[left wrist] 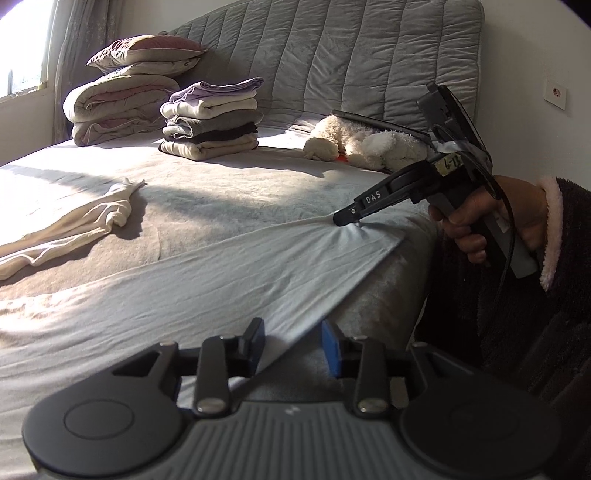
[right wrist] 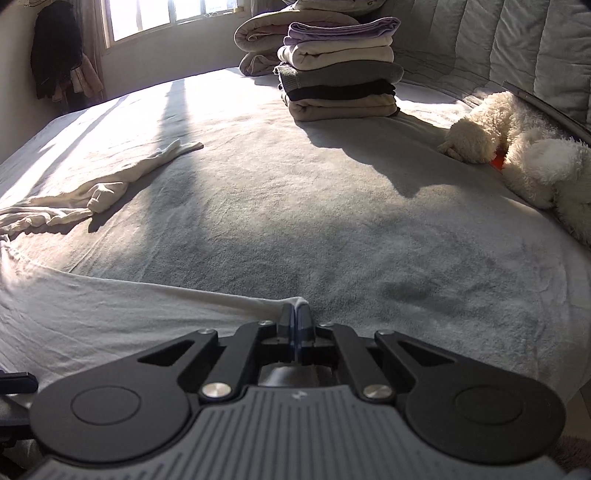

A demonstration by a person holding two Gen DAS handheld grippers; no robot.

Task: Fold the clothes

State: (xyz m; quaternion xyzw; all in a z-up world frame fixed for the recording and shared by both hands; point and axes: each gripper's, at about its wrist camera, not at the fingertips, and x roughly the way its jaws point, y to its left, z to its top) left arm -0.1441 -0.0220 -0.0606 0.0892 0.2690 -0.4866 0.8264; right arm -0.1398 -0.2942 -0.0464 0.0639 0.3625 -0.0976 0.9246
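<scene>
Lying crumpled far left on the bed [right wrist: 332, 221] is a cream garment [right wrist: 92, 195]. Left gripper [left wrist: 293, 345], jaws released, is straddling the white cloth's [left wrist: 184, 280] edge w/o touching; right gripper [right wrist: 295, 314], jaws clenched, is pinching its corner. Bare bed stretching ahead to folded stack [right wrist: 340, 70], plush toy [right wrist: 517, 155] at right.

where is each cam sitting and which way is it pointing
Left wrist: on the open left gripper, facing along the bed's near edge toward the headboard; shows the right gripper pinching the white garment, plus hand.
Right wrist: on the shut right gripper, facing across the bed to the window.
Shared: folded stack, plush toy.
</scene>
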